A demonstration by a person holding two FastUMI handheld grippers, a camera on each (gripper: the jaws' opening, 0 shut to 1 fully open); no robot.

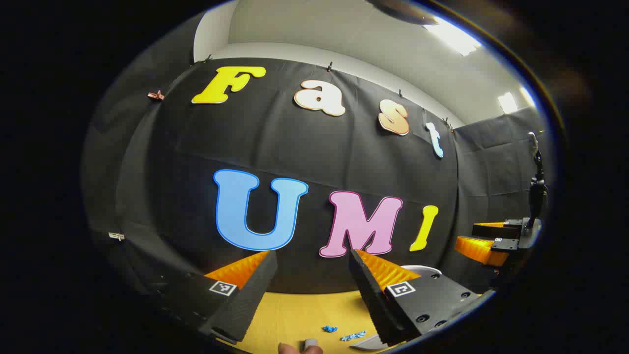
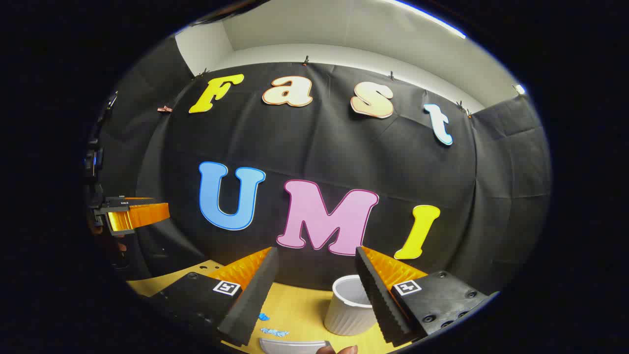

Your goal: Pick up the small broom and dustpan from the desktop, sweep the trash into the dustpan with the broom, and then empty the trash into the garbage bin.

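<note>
My left gripper (image 1: 312, 255) hangs open above the yellow desktop (image 1: 295, 314), with nothing between its fingers. Below it lie blue scraps of trash (image 1: 329, 328). A pale curved edge (image 1: 366, 342), likely the dustpan, shows at the bottom, and the white bin's rim (image 1: 420, 269) shows behind one finger. My right gripper (image 2: 317, 251) is open too, and empty. Under it are blue trash bits (image 2: 275, 333), a pale flat dustpan edge (image 2: 292, 345) and the white ribbed garbage bin (image 2: 346, 309), upright just left of its right finger. I cannot make out the broom.
Each gripper sees the other held at about the same height: the right gripper (image 1: 466, 235) is off to the right, the left gripper (image 2: 157, 209) off to the left. A fingertip (image 2: 339, 350) and a small grey piece (image 1: 310, 343) sit at the bottom edge. The black cloth wall closes the desk's back.
</note>
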